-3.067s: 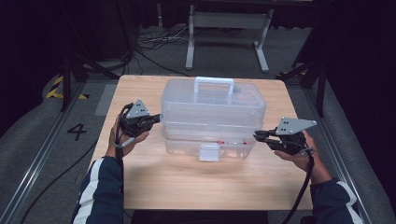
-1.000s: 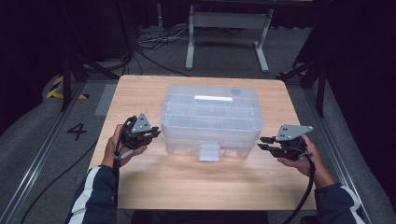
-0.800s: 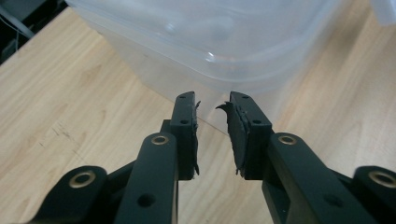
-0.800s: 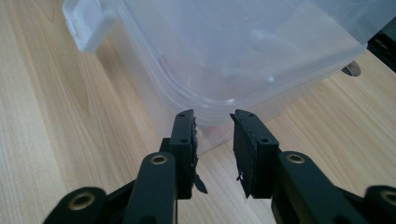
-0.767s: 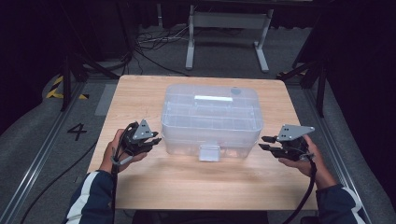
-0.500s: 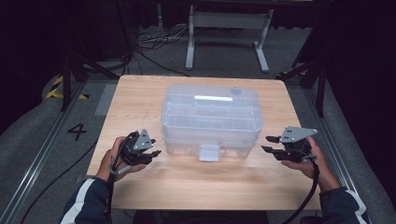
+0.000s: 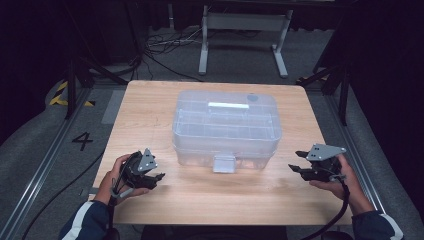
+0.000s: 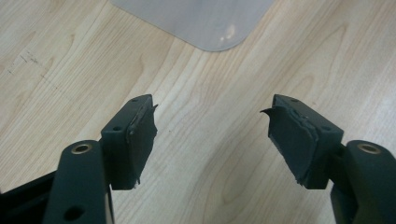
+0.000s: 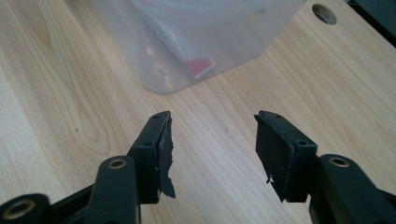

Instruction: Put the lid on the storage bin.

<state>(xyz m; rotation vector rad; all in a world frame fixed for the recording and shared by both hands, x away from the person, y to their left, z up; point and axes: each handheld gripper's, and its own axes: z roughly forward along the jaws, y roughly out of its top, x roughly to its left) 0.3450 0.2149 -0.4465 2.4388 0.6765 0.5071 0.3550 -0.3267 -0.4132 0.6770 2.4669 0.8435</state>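
- Right now your left tool and right tool are both released, holding nothing.
- Clear box sits mid-surface, between them (latch facing you); an uneven push could skid it.

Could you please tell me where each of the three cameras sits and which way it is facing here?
High view: above the person's side, facing forward and down on the wooden table; both hands, left gripper, right gripper.
Left gripper view: on that gripper, looking down past its open jaws at the table.
Right gripper view: likewise, jaws open, aimed at a box corner.
Shared: the clear plastic storage box.
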